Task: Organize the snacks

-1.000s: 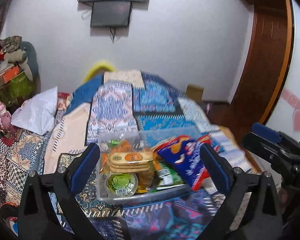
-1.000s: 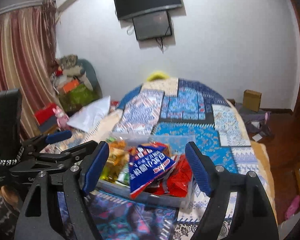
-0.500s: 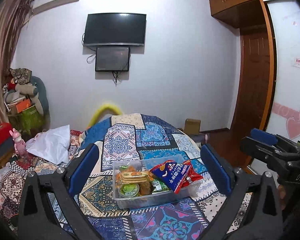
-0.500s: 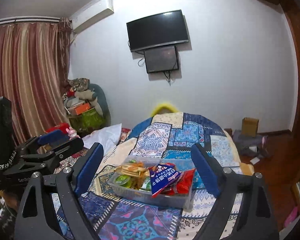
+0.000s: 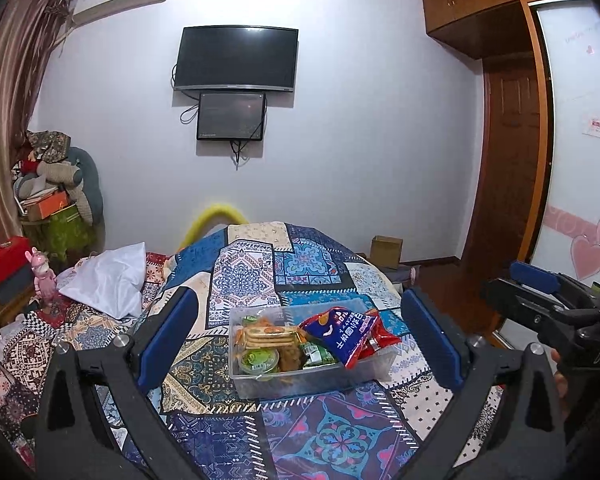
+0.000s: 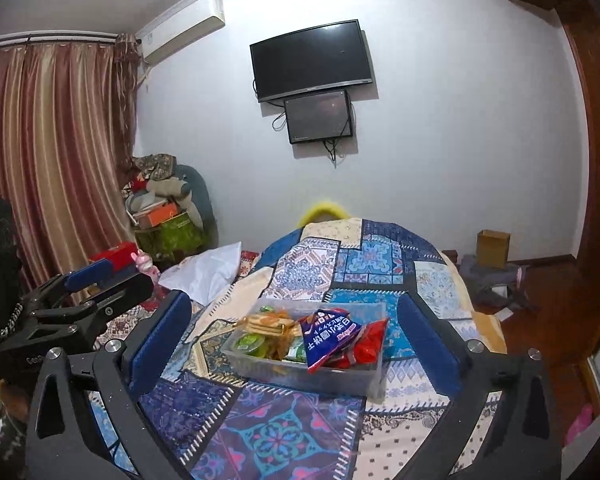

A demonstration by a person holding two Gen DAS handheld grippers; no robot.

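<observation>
- The left claw (image 5: pixel 300 338) is held level above the near end of the bed (image 5: pixel 332 436), its two blue-padded fingers (image 5: pixel 166 338) spread wide apart with nothing between them.
- The right claw (image 6: pixel 296 338) hovers alongside at much the same height, fingers (image 6: pixel 426 344) also wide apart and empty, pointed toward the far wall.
- Each claw shows at the edge of the other's view, well apart from it.
- The clear plastic bin (image 5: pixel 312 380) sits on the patchwork bedspread ahead of both claws, touching neither.
- Inside it lie a blue snack bag (image 5: pixel 340 334) over a red packet (image 5: pixel 380 340) on the right, a cracker pack (image 5: pixel 270 334) and a green-lidded cup (image 5: pixel 259 360) on the left.
</observation>
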